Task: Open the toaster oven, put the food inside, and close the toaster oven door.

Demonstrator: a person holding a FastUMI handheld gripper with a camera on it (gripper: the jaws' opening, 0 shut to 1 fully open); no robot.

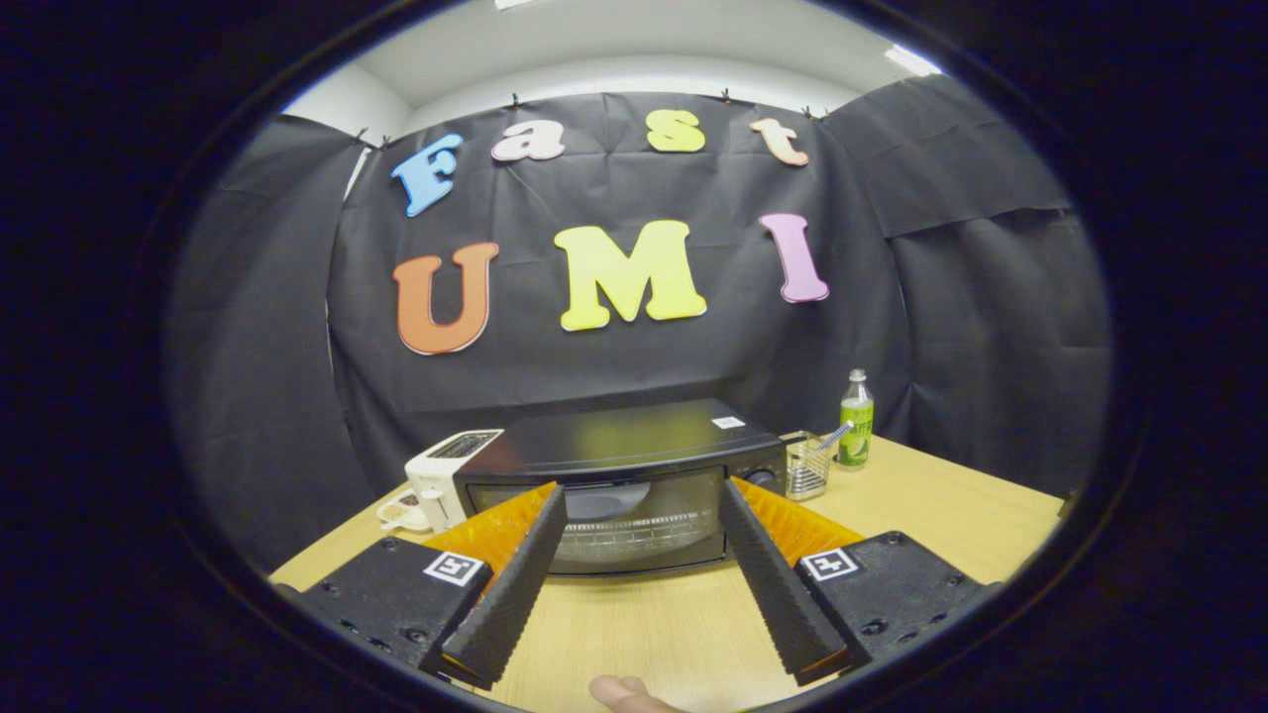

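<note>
A black toaster oven (624, 475) stands on the wooden table (931, 515), its glass door (614, 520) closed and a wire rack showing behind the glass. Control knobs (761, 478) sit at its right end. My gripper (642, 493) is open, fingers spread wide, hovering above the table in front of the oven. The fingertips frame the door from either side, a short way from it, and nothing is held between them. A fingertip of the person's hand (626, 693) shows just below the fingers.
A white toaster (444, 475) stands left of the oven, with a small plate of food (401, 511) in front of it. A wire basket (807, 465) and a green bottle (856, 420) stand to the oven's right. Bare tabletop stretches right of the fingers.
</note>
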